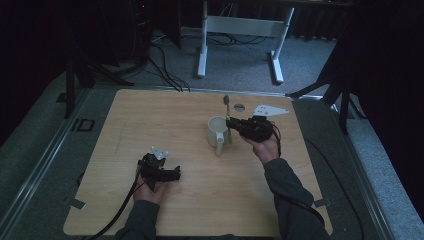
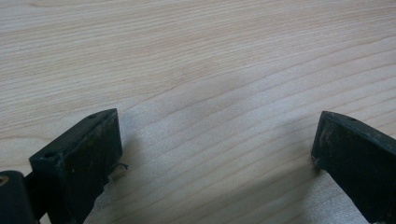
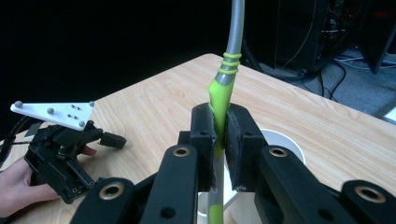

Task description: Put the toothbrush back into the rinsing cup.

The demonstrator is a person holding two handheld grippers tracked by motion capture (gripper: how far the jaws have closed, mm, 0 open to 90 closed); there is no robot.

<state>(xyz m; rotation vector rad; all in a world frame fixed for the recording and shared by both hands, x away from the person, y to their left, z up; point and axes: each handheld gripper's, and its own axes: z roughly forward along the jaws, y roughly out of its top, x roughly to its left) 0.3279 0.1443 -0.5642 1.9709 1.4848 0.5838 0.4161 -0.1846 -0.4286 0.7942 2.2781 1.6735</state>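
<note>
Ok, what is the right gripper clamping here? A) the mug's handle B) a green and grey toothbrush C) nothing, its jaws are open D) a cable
B: the right gripper has its jaws shut on the toothbrush, holding it upright over the mug.

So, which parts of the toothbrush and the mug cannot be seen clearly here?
- Toothbrush head: right gripper view, cut off by the top edge; high view, too small.
- Toothbrush lower end: behind the right gripper.
- Mug inside: high view, too small; right gripper view, mostly hidden behind the gripper.
</note>
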